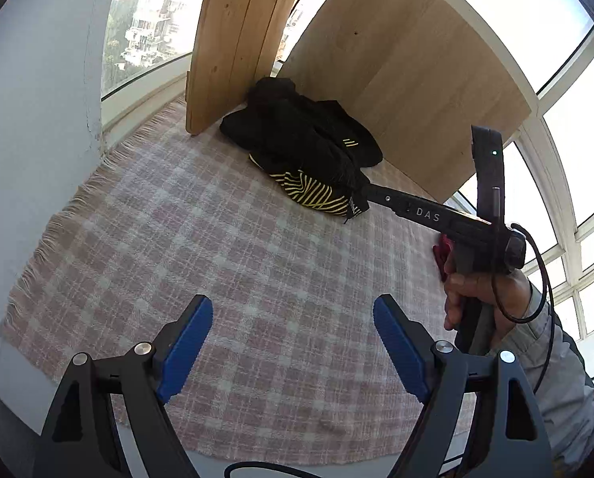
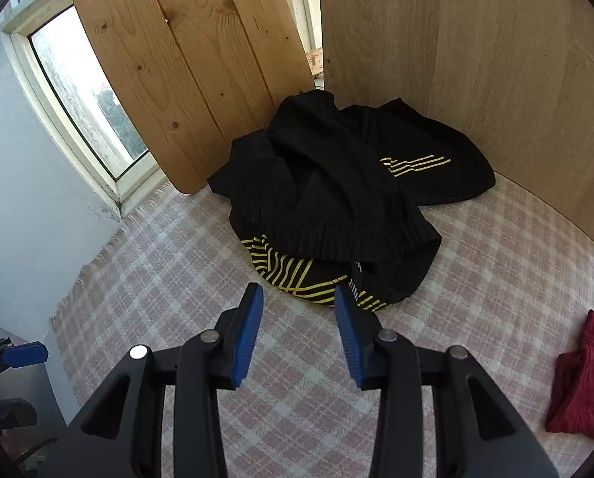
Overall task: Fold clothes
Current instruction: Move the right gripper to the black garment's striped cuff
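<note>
Clothes sit in a rumpled black heap, with yellow stripes showing on the lower layer, at the far end of the pink-and-white checked blanket, tucked into the corner where two wooden boards stand upright against the window. In your right wrist view the heap lies toward 12 o'clock, a ribbed black hem draped over the striped part. Your right gripper hovers just in front of the near edge of the heap with its blue fingers set fairly narrow and nothing between them; the right finger's tip overlaps the striped edge in the picture, though you cannot tell from here whether it touches. A red cloth lies on the blanket at about 4 o'clock in that view, well apart from the black heap. In your left wrist view the heap is up at 12 to 1 o'clock, and your left gripper hangs over bare blanket well short of it, its blue fingers spread wide and empty. From 3 o'clock in that view your right hand, in a grey sleeve, holds the other gripper's handle, and that tool's black body reaches in to the striped edge of the heap. A fringe runs along the blanket's left edge beside the pale wall.
</note>
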`<state>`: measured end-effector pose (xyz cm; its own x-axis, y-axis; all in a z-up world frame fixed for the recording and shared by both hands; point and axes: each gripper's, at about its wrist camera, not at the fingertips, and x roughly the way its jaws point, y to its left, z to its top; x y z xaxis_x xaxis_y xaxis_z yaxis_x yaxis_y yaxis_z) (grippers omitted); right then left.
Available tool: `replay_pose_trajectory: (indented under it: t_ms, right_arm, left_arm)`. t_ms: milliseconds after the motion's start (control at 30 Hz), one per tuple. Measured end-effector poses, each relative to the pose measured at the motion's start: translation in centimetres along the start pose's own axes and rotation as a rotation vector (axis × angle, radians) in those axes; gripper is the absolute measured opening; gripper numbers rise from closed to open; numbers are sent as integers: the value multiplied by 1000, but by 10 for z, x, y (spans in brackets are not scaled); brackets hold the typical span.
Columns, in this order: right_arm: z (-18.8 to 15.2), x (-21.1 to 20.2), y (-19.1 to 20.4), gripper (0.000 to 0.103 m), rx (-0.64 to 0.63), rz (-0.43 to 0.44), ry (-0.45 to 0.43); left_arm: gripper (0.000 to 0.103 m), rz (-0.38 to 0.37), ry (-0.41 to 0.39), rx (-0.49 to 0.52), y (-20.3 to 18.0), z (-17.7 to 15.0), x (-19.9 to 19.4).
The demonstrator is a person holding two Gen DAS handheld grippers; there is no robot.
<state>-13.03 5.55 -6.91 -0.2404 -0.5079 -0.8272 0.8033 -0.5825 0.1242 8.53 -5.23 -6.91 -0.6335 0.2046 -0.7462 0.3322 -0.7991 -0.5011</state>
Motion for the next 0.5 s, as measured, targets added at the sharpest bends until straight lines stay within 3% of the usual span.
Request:
replay_pose_trajectory:
  t_ms: [67, 100, 233, 267, 433, 500]
  right_arm:
    - [10, 17, 11, 37, -29, -58, 35]
    - [11, 23, 11, 37, -14, -45, 57]
    - [-3, 41, -26, 37, 337, 251, 82]
    - [-6, 44, -35, 37, 408, 290, 67]
    - [-12, 55, -67, 37, 624, 423, -20]
    - [-14, 63, -71, 37, 662, 392, -3]
  left_arm:
    - [82, -41, 20, -52, 11, 7, 4]
    - [82, -53, 24, -68, 16, 10, 5]
    - [82, -68, 6, -89, 31, 22, 0]
    - [82, -67, -1, -91, 34, 25, -2]
    - [82, -42, -18, -131, 53, 30, -7]
    - [82, -33, -11, -152, 58, 29, -5]
